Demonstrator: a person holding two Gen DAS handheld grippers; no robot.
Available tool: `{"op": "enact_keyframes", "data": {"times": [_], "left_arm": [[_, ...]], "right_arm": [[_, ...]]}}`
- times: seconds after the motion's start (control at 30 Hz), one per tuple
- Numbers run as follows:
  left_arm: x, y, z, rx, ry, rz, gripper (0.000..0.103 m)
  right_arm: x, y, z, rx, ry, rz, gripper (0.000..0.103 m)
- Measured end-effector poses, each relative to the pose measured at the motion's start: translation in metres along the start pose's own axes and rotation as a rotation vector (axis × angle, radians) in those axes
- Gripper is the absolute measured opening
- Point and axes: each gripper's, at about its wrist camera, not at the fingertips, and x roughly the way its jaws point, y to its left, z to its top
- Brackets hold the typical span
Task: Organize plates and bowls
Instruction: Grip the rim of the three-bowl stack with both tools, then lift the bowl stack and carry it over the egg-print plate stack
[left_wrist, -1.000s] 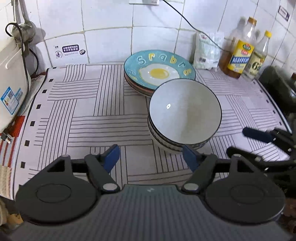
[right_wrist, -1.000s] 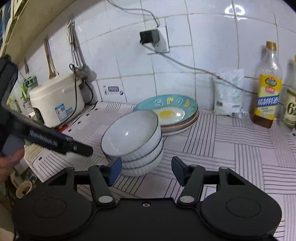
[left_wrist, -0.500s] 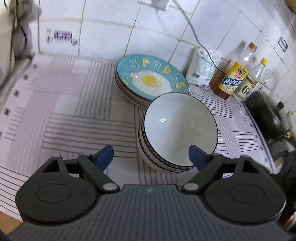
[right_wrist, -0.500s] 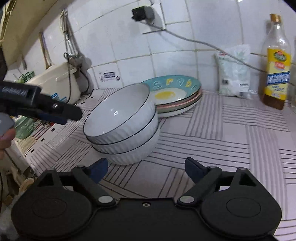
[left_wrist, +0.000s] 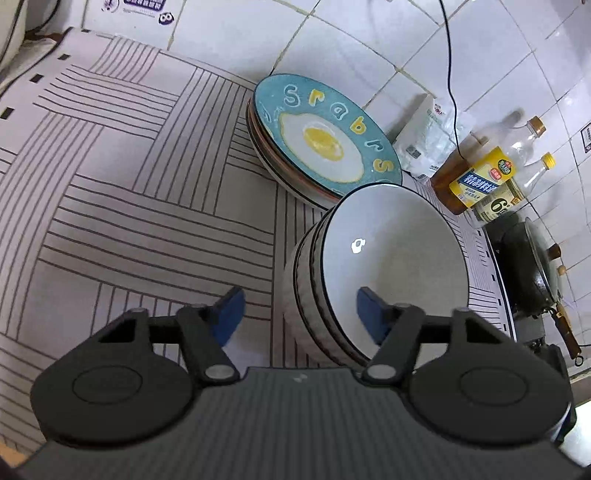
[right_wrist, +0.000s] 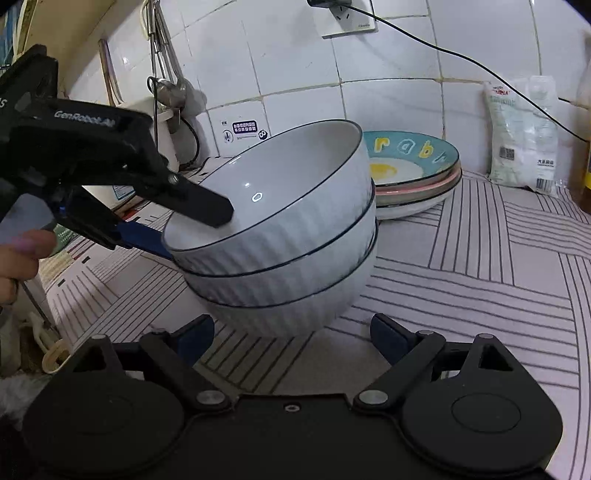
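Bright, even light; fisheye-warped edges

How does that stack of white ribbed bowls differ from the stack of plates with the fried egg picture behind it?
The stack of white ribbed bowls is tall and deep; the stack of plates is low and shallow. The bowls are plain white with thin dark rims; the top plate is teal with a fried egg and letters, over pinkish and pale ones. A gripper finger reaches into the top bowl; nothing touches the plates. Both stand on the striped mat.

Both wrist views look steeply down, close over the worktop (left_wrist: 147, 206), sharing the bowl stack (left_wrist: 388, 266) from nine and six o'clock.
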Motion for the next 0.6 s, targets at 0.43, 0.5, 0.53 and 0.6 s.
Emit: {"op": "enact_keyframes", "data": {"times": [0.43,0.5,0.53,0.6], "left_arm": [[0.012,-0.009,0.002,0.068,-0.01,0.01,0.032],[0.013,-0.009,0.003,0.07,-0.008,0.012,0.032],[0.014,-0.01,0.003,0.072,-0.007,0.015,0.032],[0.013,-0.012,0.002,0.08,-0.008,0.024,0.033]], "right_arm": [[0.019,0.011,0.016,-0.111,0.022,-0.018,0.098],[0.02,0.011,0.018,-0.117,0.024,-0.02,0.099],[0.021,0.013,0.02,-0.126,0.025,-0.025,0.099],[0.023,0.015,0.02,-0.147,0.027,-0.037,0.1]]}}
